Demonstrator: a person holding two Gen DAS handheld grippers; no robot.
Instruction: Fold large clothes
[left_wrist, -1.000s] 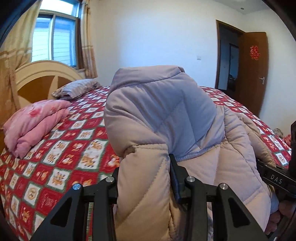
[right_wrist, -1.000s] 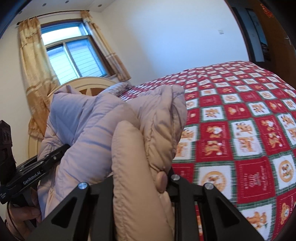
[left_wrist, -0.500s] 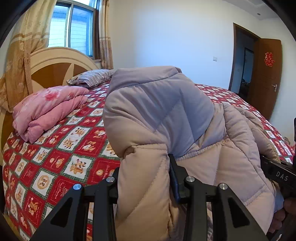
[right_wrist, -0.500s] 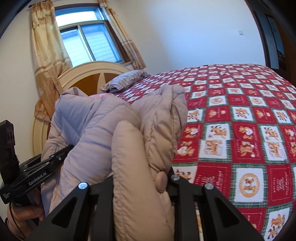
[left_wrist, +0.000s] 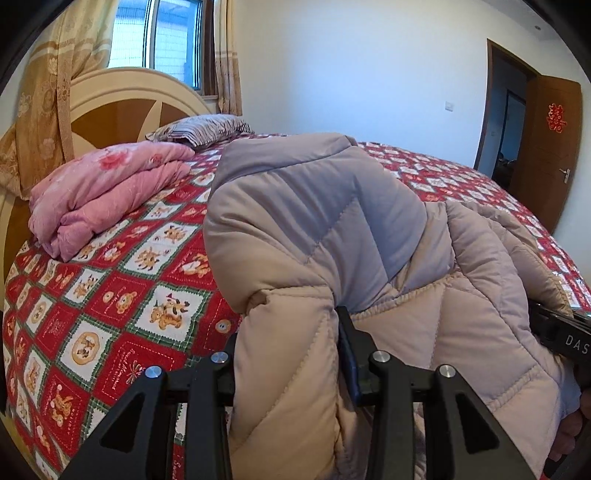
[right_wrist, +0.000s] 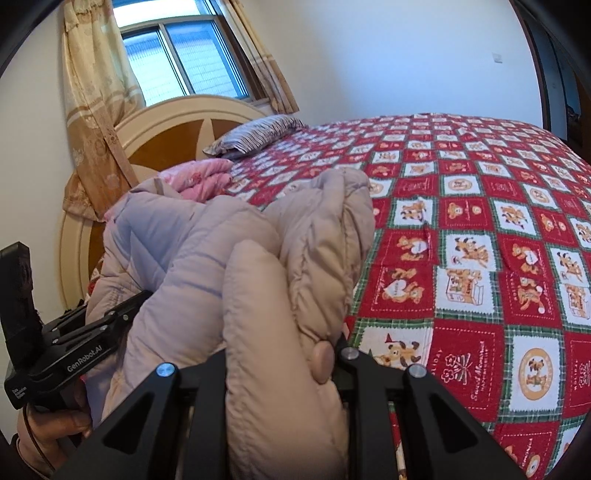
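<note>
- Left wrist view: left tool pinching a thick fold of the beige quilted jacket; its jaws are opening slightly, padding still squeezed between them.
- Jacket bunched and draped over the tool, above the bed with its red checked cover.
- Folded pink quilt and striped pillow near the headboard, well apart from the jacket.
- Right tool's body at the frame's right edge.
- Right wrist view: right tool pressed tight on another padded fold of the jacket; a beige button beside its right finger.
- A hand grips the left tool's handle at lower left.
</note>
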